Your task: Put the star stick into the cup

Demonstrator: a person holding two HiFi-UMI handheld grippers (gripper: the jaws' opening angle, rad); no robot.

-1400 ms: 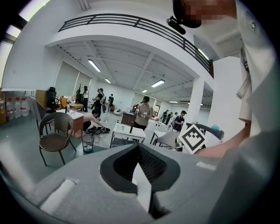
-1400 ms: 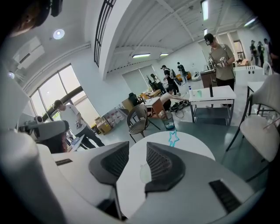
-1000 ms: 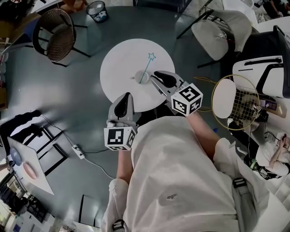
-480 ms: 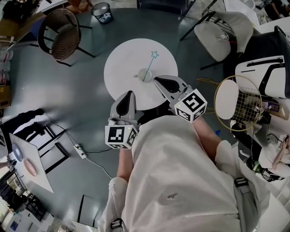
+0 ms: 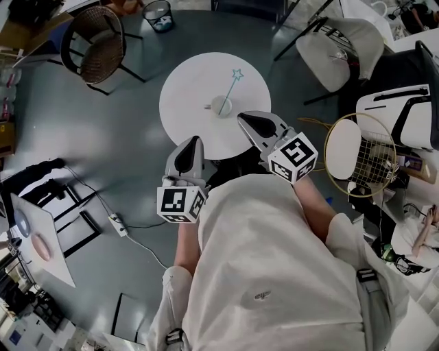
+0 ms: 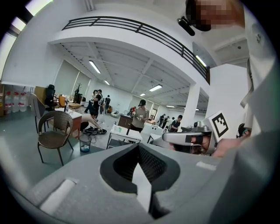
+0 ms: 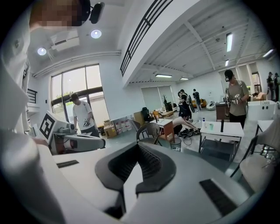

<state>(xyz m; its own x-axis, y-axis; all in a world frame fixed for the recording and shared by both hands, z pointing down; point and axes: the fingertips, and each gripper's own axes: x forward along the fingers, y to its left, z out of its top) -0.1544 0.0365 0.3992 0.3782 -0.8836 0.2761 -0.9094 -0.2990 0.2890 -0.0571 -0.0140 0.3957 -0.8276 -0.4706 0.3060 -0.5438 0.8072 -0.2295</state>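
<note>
On the round white table point(image 5: 188, 82) in the head view stands a small white cup point(image 5: 221, 106). The star stick point(image 5: 232, 86) leans out of the cup, its pale blue star up and to the right. My right gripper point(image 5: 250, 120) is shut and empty, just off the table's near right edge, apart from the cup. My left gripper point(image 5: 190, 145) is also shut and empty, by the table's near edge, close to my chest. In the left gripper view the jaws point(image 6: 140, 162) meet with nothing between them. The right gripper view point(image 7: 135, 168) shows the same.
A wicker chair point(image 5: 96, 44) and a waste bin point(image 5: 158, 14) stand beyond the table on the left, a white chair point(image 5: 336, 41) on the right. A round wire frame point(image 5: 360, 154) sits at my right. A power strip point(image 5: 118, 225) lies on the floor.
My right gripper has drawn back from the cup toward my body and its jaws have closed. The star stick stays leaning in the cup. The left gripper has barely moved.
</note>
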